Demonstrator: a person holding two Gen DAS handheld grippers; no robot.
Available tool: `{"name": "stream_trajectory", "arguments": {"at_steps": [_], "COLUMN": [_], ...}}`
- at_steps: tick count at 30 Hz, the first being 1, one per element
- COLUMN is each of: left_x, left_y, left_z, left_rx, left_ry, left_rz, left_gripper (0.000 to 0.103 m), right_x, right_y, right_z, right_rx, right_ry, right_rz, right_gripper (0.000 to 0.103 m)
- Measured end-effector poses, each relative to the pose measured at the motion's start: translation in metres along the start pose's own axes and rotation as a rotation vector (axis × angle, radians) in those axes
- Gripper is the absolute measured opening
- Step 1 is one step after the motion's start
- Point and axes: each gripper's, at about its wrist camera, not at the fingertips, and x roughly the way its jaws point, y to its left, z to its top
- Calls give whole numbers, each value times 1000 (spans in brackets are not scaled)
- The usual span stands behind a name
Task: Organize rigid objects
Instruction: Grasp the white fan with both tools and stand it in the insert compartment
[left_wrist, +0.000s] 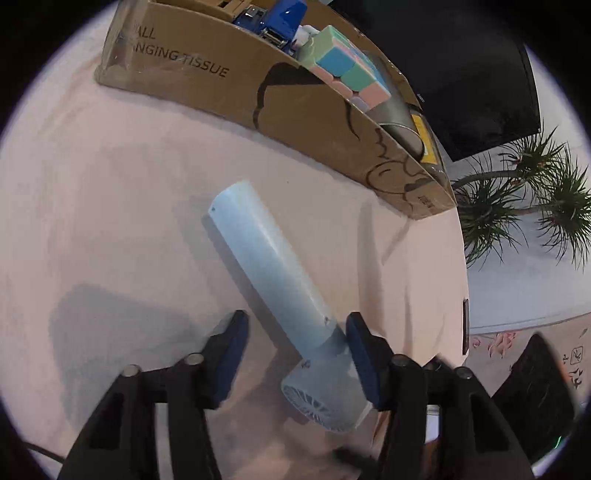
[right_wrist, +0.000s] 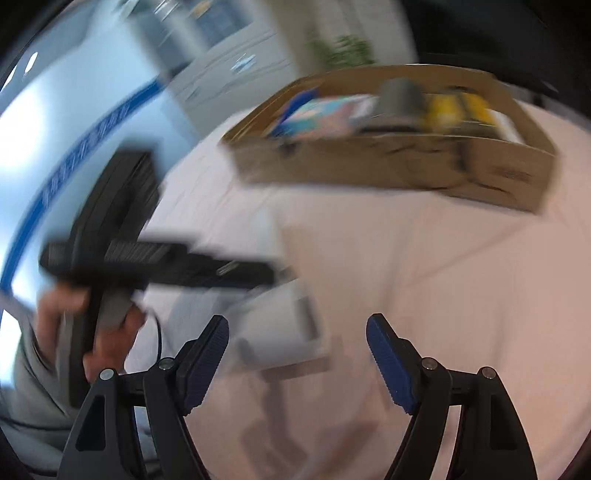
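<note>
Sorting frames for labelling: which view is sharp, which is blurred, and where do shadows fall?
Left wrist view: sharp; the handheld fan and box lettering read clearly, and a soft shadow lies on the tablecloth at lower left. Right wrist view: heavy motion blur smears the box and its contents.

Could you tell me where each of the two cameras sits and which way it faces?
Left wrist: on the left gripper, looking down along its open fingers at a pale blue handheld fan lying on the pink table, cardboard box beyond; only the gripper shows.
Right wrist: on the right gripper, blurred, facing across the table toward the box; the person's left hand holding the other gripper shows at left.
Shared: the box, the table, the fan.
</note>
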Motion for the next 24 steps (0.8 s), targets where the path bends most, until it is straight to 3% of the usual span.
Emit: {"name": "stream_trajectory", "arguments": {"at_steps": [2,4,6,12,17,20,24], "left_x": [3,3,-2,-67,-121,-135,-127], "left_y": [0,0,-2,-31,-49,-41,-12], "left_z": [2,1,2,27,106,176,247], "left_rx": [4,14,31,157,278,279,229], "left_ry": [3,-1,-11,-158,-242,-222,-183], "left_rz": [7,5,38,61,98,75,38], "left_gripper": [39,36,35,34,35,34,34], "right_x": [24,40,47,25,18,34,69], "right_y": [16,22,31,56,68,63,49], "right_z": [10,12,19,59,151,224,304], "right_rx": [-22,-6,-22,-27,-28,-4,27], "right_ry": [49,76,67,-46,-133,-152,-103], "right_rz": [-75,-119,-157,-124,-82,-85,-89], "right_gripper": [70,58,58,58,58,58,58]}}
